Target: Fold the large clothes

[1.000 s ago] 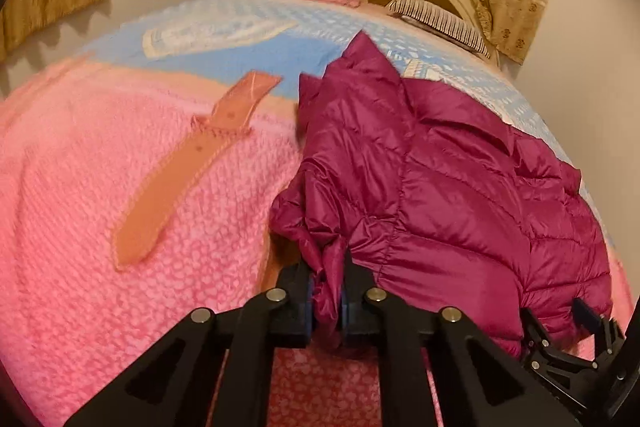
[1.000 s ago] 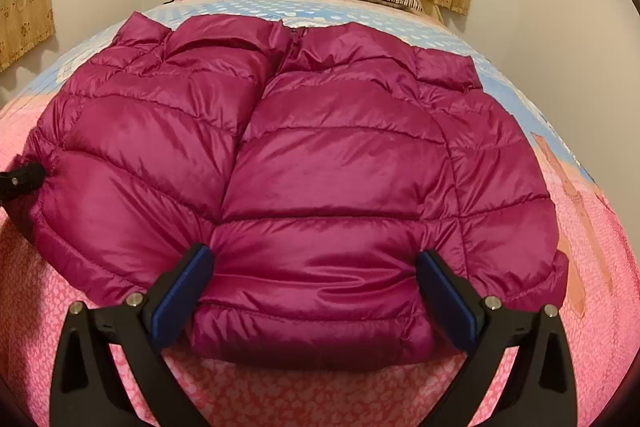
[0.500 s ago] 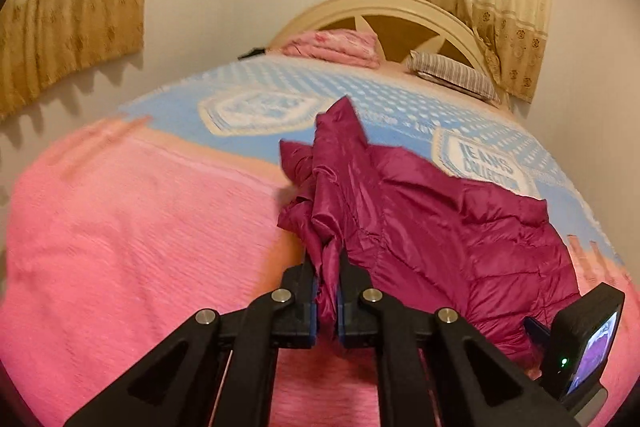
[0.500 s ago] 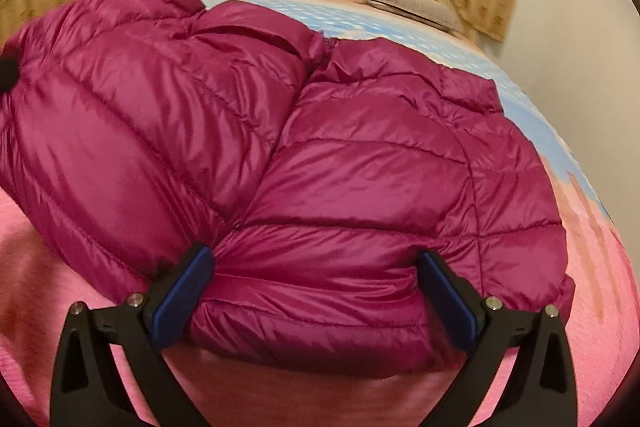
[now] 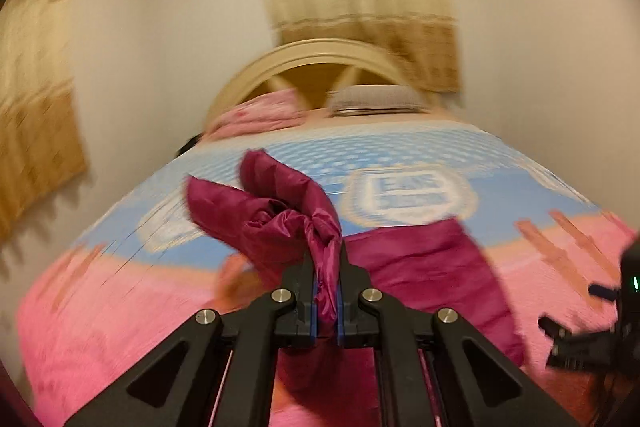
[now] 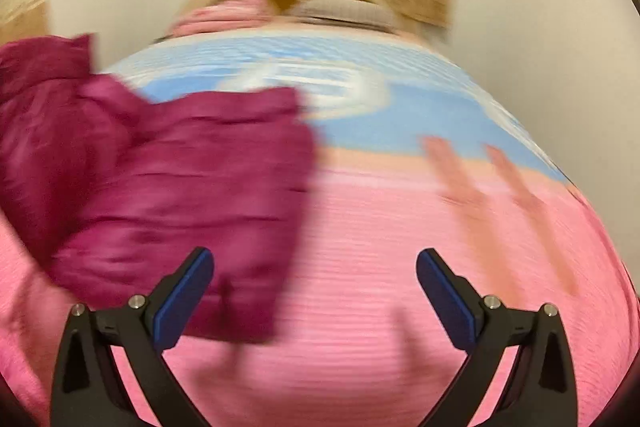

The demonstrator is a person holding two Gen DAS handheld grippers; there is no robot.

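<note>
Jacket [image 5: 280, 223] lifted higher in pinching left fingers [image 5: 308, 291]; right fingers [image 6: 184, 291] wide, empty.

A pink-and-blue bedspread [image 5: 120, 307] covers the bed — striped pillow [image 5: 376, 99] against the arched headboard [image 5: 308, 55].

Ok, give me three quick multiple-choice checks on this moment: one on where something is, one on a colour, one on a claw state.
1. In the right wrist view, where does the jacket lie?
A. left part of the view
B. right part of the view
C. against the headboard

2. What colour is the jacket?
A. navy
B. magenta
C. grey

3. What is the left claw doing?
A. open, empty
B. shut on nothing
C. shut on a fold of jacket

Answers: 1 A, the jacket fills the left part, bare pink blanket to the right. 2 B, shiny magenta fabric in both views. 3 C, fabric is pinched between its closed fingers, while the right claw stands open.
</note>
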